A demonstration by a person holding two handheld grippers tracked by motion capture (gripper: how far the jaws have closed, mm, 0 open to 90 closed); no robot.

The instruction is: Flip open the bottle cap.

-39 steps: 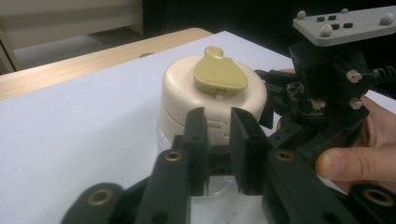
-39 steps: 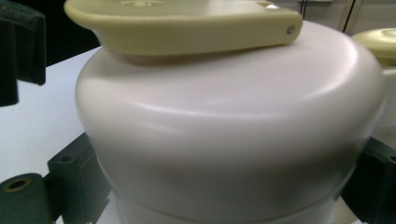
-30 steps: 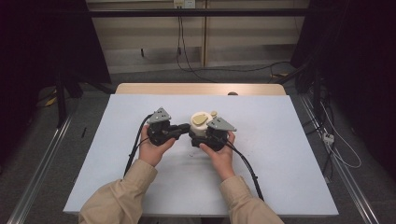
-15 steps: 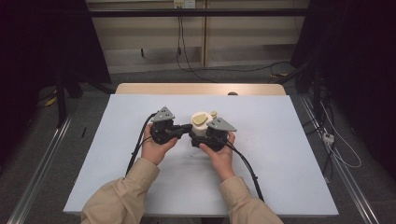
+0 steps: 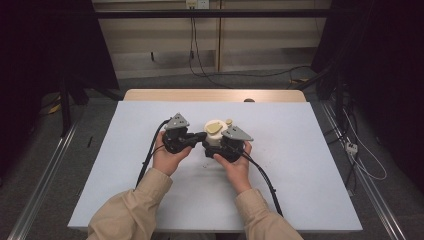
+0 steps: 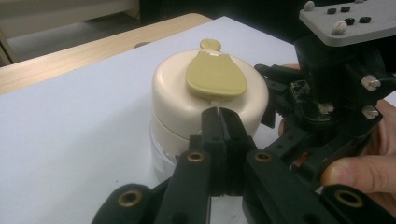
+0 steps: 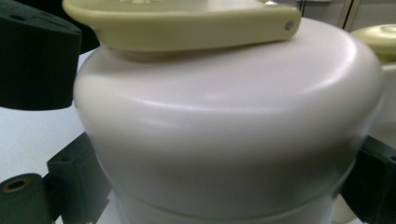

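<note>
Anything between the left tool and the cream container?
Nothing visible. The left tool, jaws shut, sits right at the cream container below its olive lid tab. The right tool flanks the container's sides.

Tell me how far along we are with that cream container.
Done: the right gripper grips the cream container around its body. In hand: the shut left gripper sits against the lid's edge below the yellow flap. Left: the lid is still on.

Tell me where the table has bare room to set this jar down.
Bare: the table right of the right gripper to the right edge; the left part, left of the left gripper and its cable; and the far strip behind the jar. Crowded: the middle, with both hands, grippers and cables.
</note>
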